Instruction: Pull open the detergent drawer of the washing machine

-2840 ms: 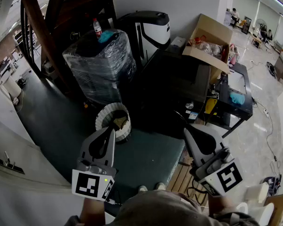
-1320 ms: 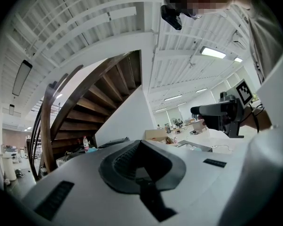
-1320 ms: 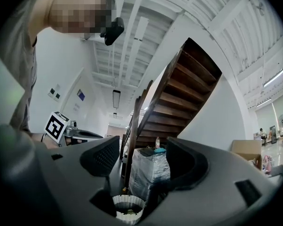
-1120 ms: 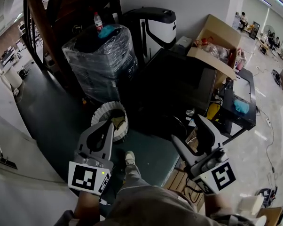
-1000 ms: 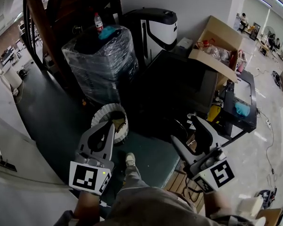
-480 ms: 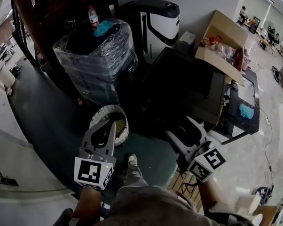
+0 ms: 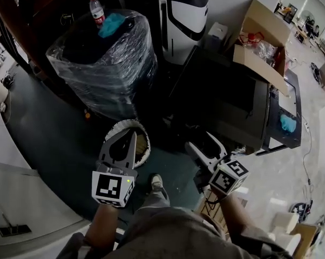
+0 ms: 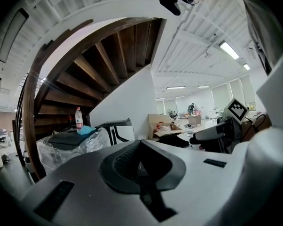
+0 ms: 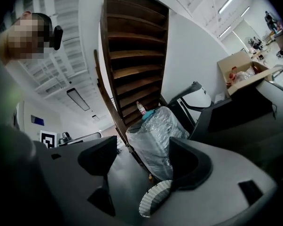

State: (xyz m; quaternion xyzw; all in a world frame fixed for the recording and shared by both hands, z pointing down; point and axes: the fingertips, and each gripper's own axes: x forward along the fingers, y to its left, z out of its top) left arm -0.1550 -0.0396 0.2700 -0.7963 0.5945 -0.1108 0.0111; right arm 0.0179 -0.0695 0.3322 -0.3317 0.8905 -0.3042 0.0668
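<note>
A black-and-white machine (image 7: 181, 15) stands at the back against the wall, beside a bulky thing wrapped in clear plastic (image 7: 103, 58). I can make out no detergent drawer in any view. My left gripper (image 7: 132, 136) hangs over the rim of a white ribbed basket (image 7: 119, 127), its jaws shut and empty, pads (image 8: 132, 157) meeting. My right gripper (image 7: 205, 143) is held in front of a black cabinet (image 7: 222, 96). Its jaws have just been opening and stand open, with nothing between the pads (image 9: 188, 164).
A water bottle (image 7: 96, 9) and a blue cloth (image 7: 113, 23) lie on the wrapped thing. An open cardboard box (image 7: 259, 42) sits on the black cabinet at right. Dark wooden stairs (image 9: 132, 55) rise at the back left. My shoe (image 7: 156, 182) and wooden slats (image 7: 211, 209) lie below.
Both grippers have moved forward and lower, toward the basket and the black cabinet. The right gripper has rolled, its marker cube turned, and its jaws stand wider apart.
</note>
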